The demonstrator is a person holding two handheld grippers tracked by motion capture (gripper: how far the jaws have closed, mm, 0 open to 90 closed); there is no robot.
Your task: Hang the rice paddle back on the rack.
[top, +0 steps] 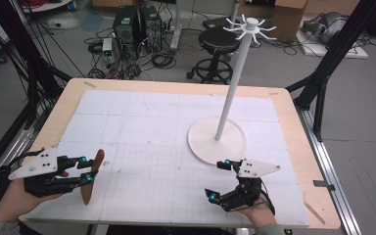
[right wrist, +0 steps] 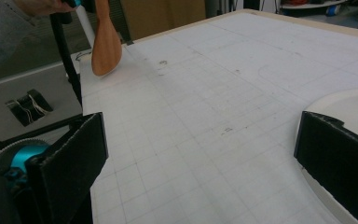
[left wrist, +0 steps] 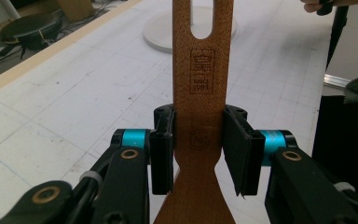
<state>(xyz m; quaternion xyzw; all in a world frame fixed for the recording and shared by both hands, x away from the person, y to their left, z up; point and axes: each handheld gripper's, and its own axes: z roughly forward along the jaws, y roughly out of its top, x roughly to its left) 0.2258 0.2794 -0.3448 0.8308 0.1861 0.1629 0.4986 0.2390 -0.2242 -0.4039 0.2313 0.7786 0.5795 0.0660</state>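
A wooden spatula (top: 92,177) with a slotted handle end (left wrist: 200,70) is clamped between the pads of my left gripper (top: 86,170) at the table's front left; its broad blade hangs down toward the mat (right wrist: 103,46). In the left gripper view both black pads (left wrist: 161,149) press the spatula's narrow neck. My right gripper (top: 219,179) rests near the front edge, right of centre, jaws wide apart with nothing between them (right wrist: 200,158). A white hanging stand (top: 230,93), with a round base (top: 200,142) and hooks on top (top: 249,27), rises just beyond the right gripper.
A white gridded mat (top: 166,127) covers the wooden table (top: 73,90). Behind the table stand a black stool (top: 218,41), computer cases (top: 137,24) and loose cables on the floor. Black frame posts (top: 333,54) flank the table.
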